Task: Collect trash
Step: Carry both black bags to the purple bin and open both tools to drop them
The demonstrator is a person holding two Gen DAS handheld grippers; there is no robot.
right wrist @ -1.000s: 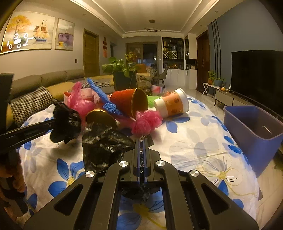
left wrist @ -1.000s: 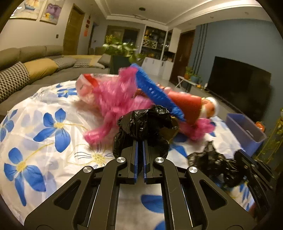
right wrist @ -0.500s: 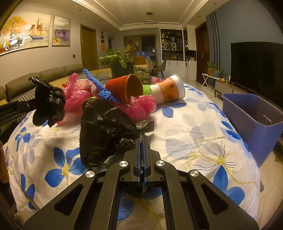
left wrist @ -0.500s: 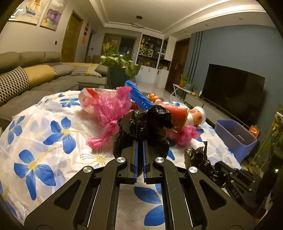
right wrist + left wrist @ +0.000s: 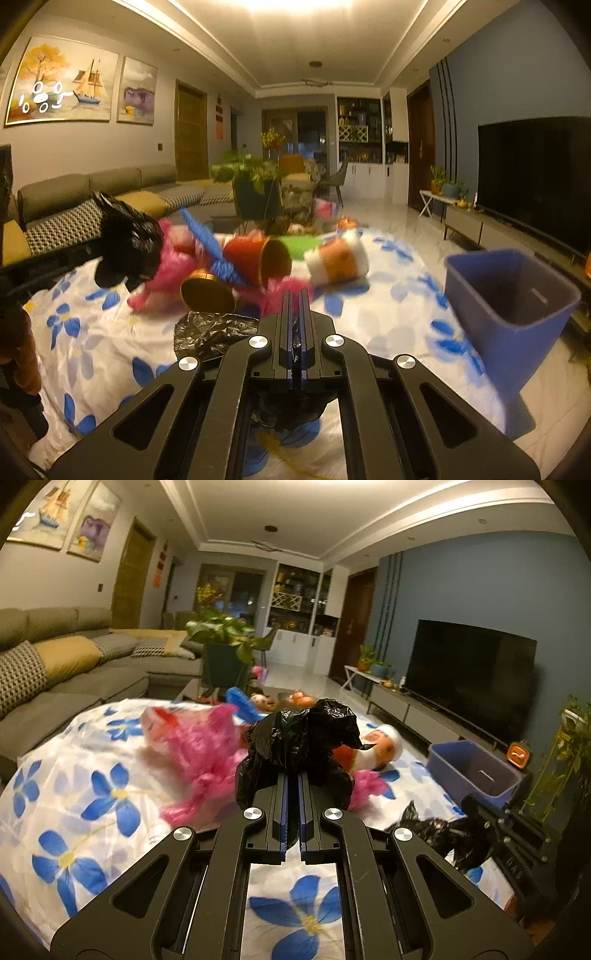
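Grippers each lifted over the flowered tabletop (image 5: 384, 317): left gripper (image 5: 291, 786) with jaws pinching a crumpled black bag (image 5: 303, 738); right gripper (image 5: 294, 321) with jaws pinching a second black bag (image 5: 214, 332), trailing low left. Cups and pink bags (image 5: 207, 753) lie heaped farther off. Step: carrying. Next move likely calls for swinging right to the blue bin (image 5: 513, 306) beside the table's edge.

Trash heaped on the flowered surface (image 5: 388, 314), with two black bags lifted clear.

One crumpled black bag (image 5: 303, 746) sat pinched in the left tongs (image 5: 291, 805); a second black bag (image 5: 214, 332) hung from the right tongs (image 5: 294, 332). Behind lay pink plastic bags (image 5: 207, 749), a tipped red cup (image 5: 258, 258), an orange-and-white cup (image 5: 338, 260) on its side, and a gold-lined cup (image 5: 207, 295).
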